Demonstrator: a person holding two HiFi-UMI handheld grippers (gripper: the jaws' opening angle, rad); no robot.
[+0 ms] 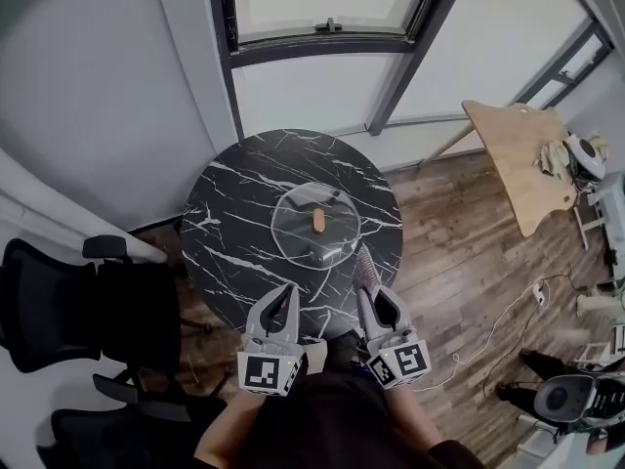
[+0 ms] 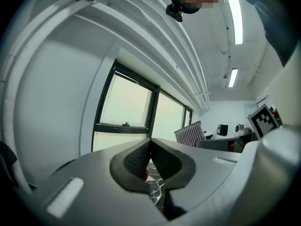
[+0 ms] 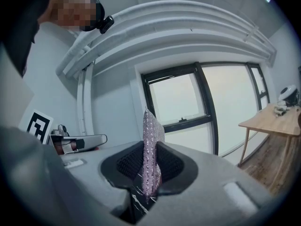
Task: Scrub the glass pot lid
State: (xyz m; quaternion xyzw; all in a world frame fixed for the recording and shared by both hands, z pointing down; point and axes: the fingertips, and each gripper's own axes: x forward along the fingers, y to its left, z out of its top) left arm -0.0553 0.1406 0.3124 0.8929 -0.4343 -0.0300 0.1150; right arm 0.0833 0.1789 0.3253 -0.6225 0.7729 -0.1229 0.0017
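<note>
Your right gripper point(image 3: 149, 168) is pinching a sparkly pink scrub pad point(image 3: 151, 135) upright, and your left gripper point(image 2: 151, 161) is pressed together on nothing. Both hover side by side over the near edge of the table point(image 1: 234, 203). The clear glass lid point(image 1: 293, 228) sits mid-table, brown knob point(image 1: 318, 220) up.

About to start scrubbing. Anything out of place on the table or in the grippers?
Nothing stands out. The glass lid lies flat, knob up, near the middle of the table, with no spill or crack visible. The right gripper is shut on the scrub pad; the left gripper is shut and empty.
</note>
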